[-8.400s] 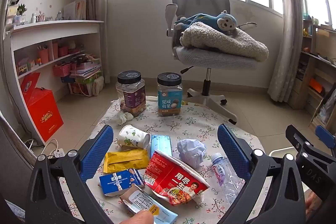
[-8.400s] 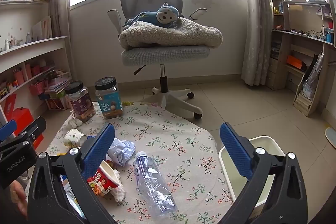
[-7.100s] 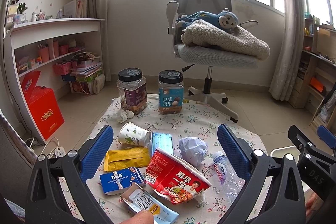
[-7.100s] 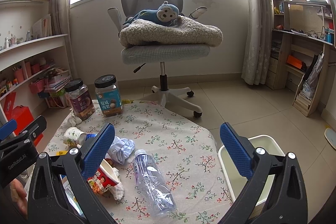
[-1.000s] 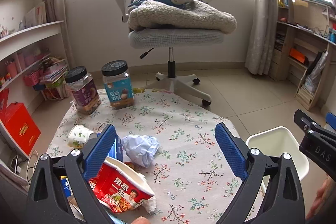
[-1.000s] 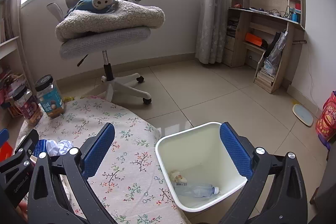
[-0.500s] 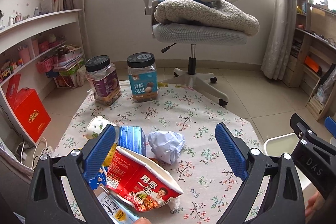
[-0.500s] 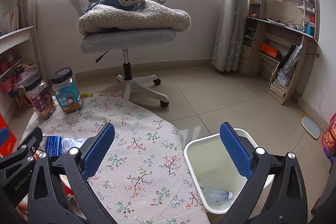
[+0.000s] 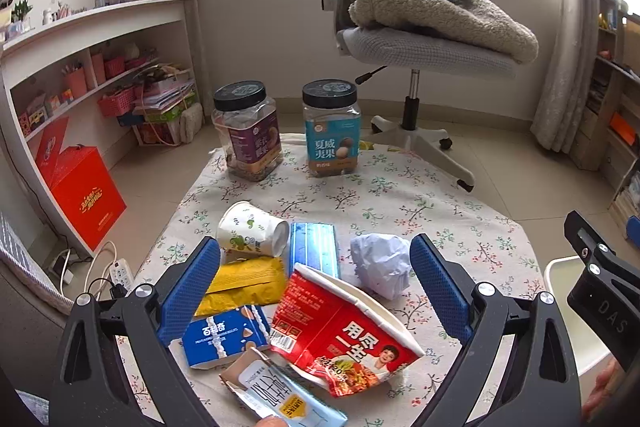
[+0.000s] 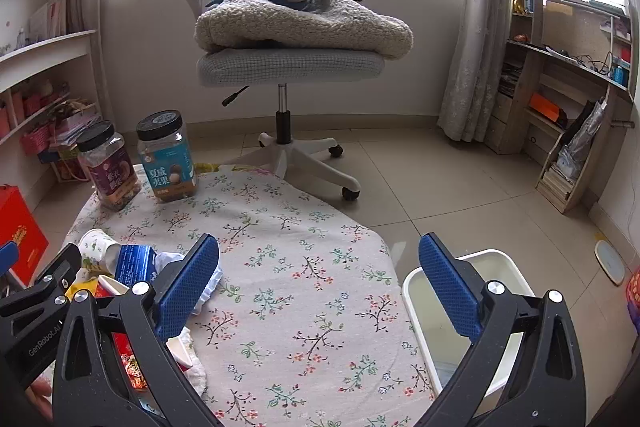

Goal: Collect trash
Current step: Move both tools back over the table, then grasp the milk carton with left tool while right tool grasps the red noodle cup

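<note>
Trash lies on the floral tablecloth (image 9: 400,195): a red noodle tub (image 9: 344,331), a crumpled white paper ball (image 9: 380,267), a tipped paper cup (image 9: 250,231), a blue carton (image 9: 314,245), a yellow packet (image 9: 244,283), a blue snack box (image 9: 224,335) and a torn wrapper (image 9: 280,391). My left gripper (image 9: 316,291) hangs open just above the tub and packets, empty. My right gripper (image 10: 320,283) stands open and empty over bare cloth, between the trash pile at its left and the white bin (image 10: 468,267) at its right.
Two lidded jars, one purple-labelled (image 9: 248,131) and one blue-labelled (image 9: 331,127), stand at the table's far side. Beyond them is an office chair (image 9: 420,39) with a blanket and toy monkey. Shelves and a red box (image 9: 80,195) are at the left. The bin (image 9: 568,279) sits on the floor right of the table.
The plastic bottle has left the table and lay in the bin one second ago. Both grippers have swung back left from the bin toward the trash pile.
</note>
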